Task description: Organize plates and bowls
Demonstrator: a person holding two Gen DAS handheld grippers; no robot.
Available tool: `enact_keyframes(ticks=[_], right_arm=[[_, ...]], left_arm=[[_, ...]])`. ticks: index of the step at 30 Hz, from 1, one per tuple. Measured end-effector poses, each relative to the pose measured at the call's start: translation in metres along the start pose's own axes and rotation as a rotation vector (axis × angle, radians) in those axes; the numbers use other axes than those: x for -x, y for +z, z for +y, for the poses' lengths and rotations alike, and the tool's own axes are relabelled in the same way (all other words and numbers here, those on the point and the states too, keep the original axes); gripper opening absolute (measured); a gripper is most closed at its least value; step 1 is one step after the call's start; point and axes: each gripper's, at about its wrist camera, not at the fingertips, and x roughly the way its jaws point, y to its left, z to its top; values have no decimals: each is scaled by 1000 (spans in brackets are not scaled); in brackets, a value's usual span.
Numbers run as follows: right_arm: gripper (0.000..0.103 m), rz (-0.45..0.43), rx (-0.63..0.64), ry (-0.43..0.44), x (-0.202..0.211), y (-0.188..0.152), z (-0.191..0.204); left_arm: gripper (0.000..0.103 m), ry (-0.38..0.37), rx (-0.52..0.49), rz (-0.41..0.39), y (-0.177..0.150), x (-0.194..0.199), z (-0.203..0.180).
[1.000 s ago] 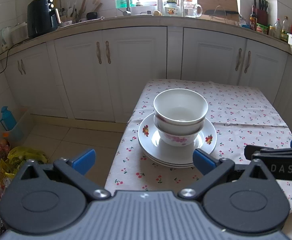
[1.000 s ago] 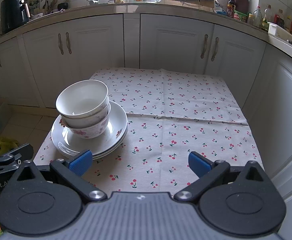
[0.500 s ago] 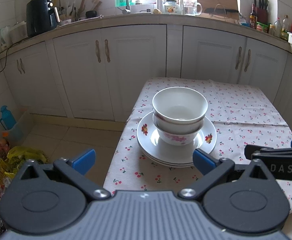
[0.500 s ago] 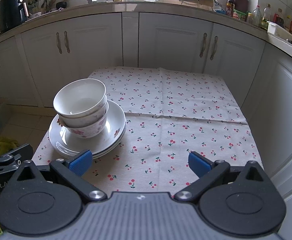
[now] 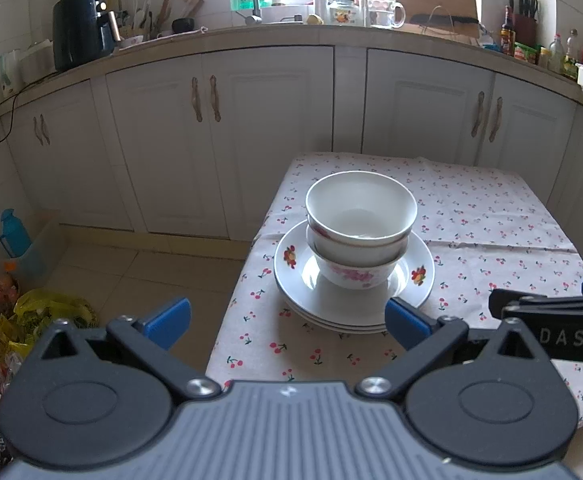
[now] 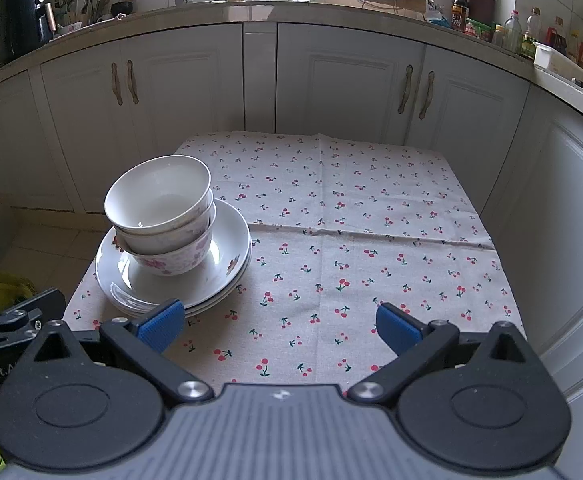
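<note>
Bowls [image 5: 361,216] sit nested, mouths up, on stacked plates [image 5: 353,308] near the left edge of the cherry-print tablecloth [image 6: 371,264]. We hold both the left gripper [image 5: 287,318] and the right gripper [image 6: 279,322] wide apart, empty (short of the stack). The top bowl leans; a careless nudge could tip it floorward.

Black tool [image 5: 287,322], blue fingertips [image 5: 167,320] (silver screws, seemingly).
</note>
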Motion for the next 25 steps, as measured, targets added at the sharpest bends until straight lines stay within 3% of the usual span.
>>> enact_keyframes(ticks=[25], right_arm=[[103, 8, -3, -2, -3, 0, -1]], left_arm=[[102, 0, 0, 8, 0, -5, 0]])
